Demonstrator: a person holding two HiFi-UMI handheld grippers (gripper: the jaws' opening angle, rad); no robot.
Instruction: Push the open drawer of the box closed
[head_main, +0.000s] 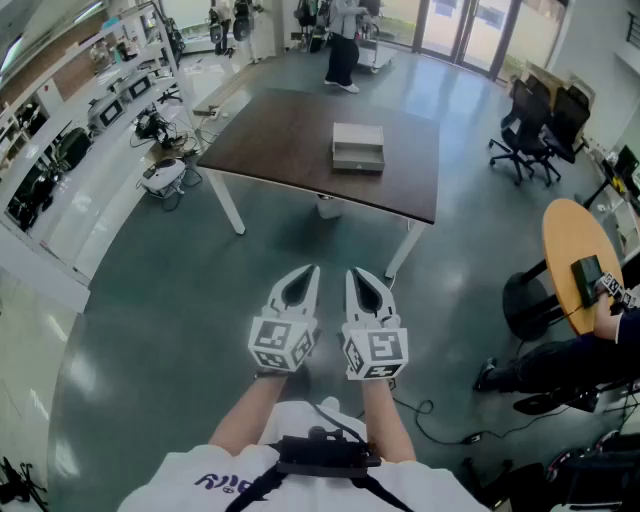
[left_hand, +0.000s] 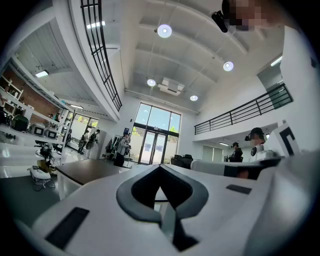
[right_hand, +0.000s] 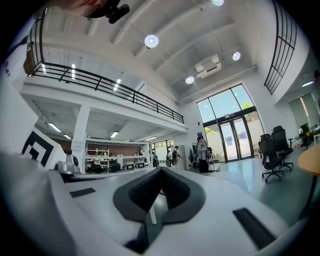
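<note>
A small grey box (head_main: 358, 147) sits on the dark brown table (head_main: 270, 130) at the far side of the room, its drawer pulled out a little toward me. Both grippers hang in front of my body over the floor, well short of the table. My left gripper (head_main: 313, 270) is shut, its tips meeting with nothing between them. My right gripper (head_main: 351, 272) beside it is shut and empty too. In the left gripper view the shut gripper (left_hand: 160, 166) points toward the table's edge (left_hand: 90, 170); the box is hidden. The right gripper view shows the shut gripper (right_hand: 161, 170) only.
Black office chairs (head_main: 530, 125) stand at the right beyond the table. A round wooden table (head_main: 580, 255) and a seated person (head_main: 560, 360) are near right. Shelves line the left wall, with a white device (head_main: 165, 175) on the floor. A person (head_main: 343, 40) stands behind the table.
</note>
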